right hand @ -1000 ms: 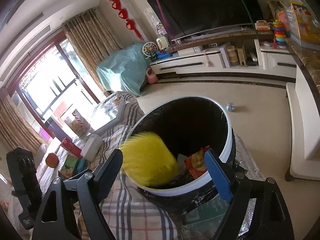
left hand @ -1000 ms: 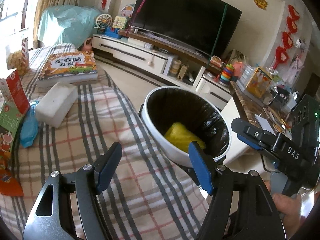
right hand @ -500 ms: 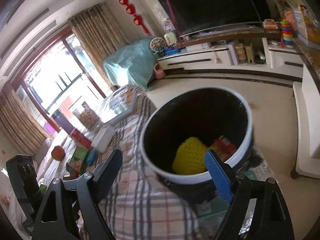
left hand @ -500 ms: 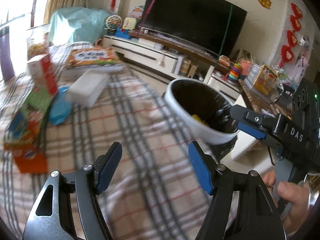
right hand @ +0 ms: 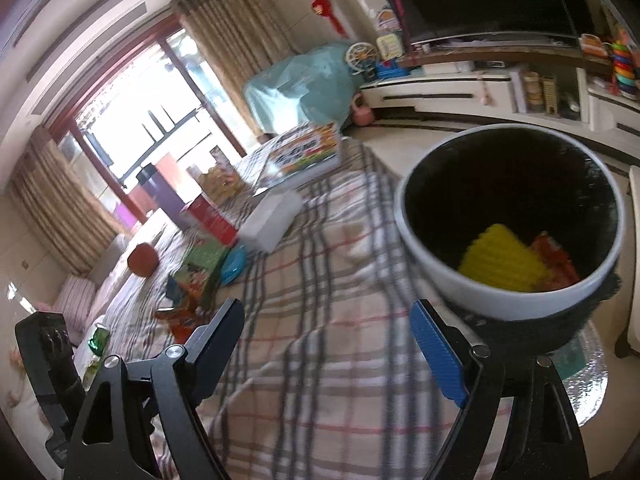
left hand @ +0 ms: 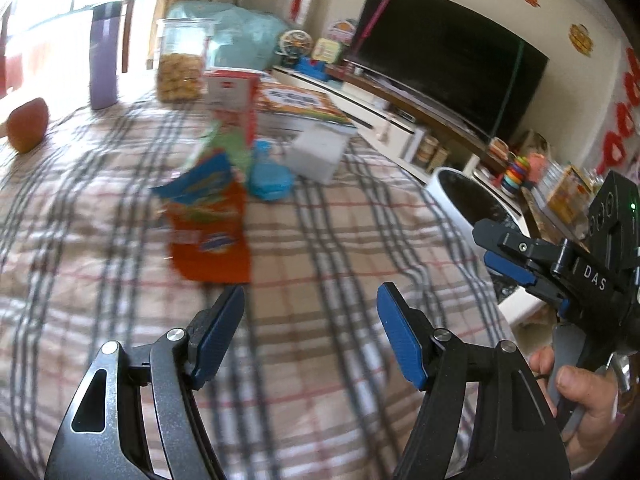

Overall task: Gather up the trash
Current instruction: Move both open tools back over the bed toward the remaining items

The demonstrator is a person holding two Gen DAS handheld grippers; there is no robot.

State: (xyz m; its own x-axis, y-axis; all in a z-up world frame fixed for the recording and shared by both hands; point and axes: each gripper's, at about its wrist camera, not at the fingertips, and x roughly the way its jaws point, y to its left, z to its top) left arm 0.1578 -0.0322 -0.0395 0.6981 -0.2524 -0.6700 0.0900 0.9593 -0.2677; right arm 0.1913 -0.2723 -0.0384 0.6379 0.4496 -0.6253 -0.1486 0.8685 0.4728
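On the plaid tablecloth (left hand: pixel 328 248), the orange snack wrapper (left hand: pixel 210 248) lies at eleven o'clock from the empty, released left gripper (left hand: pixel 310 336), probably lengthwise; the right gripper (right hand: pixel 328 354) is also released, farther away.

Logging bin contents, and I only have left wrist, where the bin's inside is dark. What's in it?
Observer: A yellow ridged item lies at the bottom of the bin.
Operator: Anything else in there?
Observer: An orange wrapper, right beside the yellow item.
Operator: Is the right gripper carrying anything?
Observer: No. The right gripper is open, with only the plaid cloth showing between its fingers.
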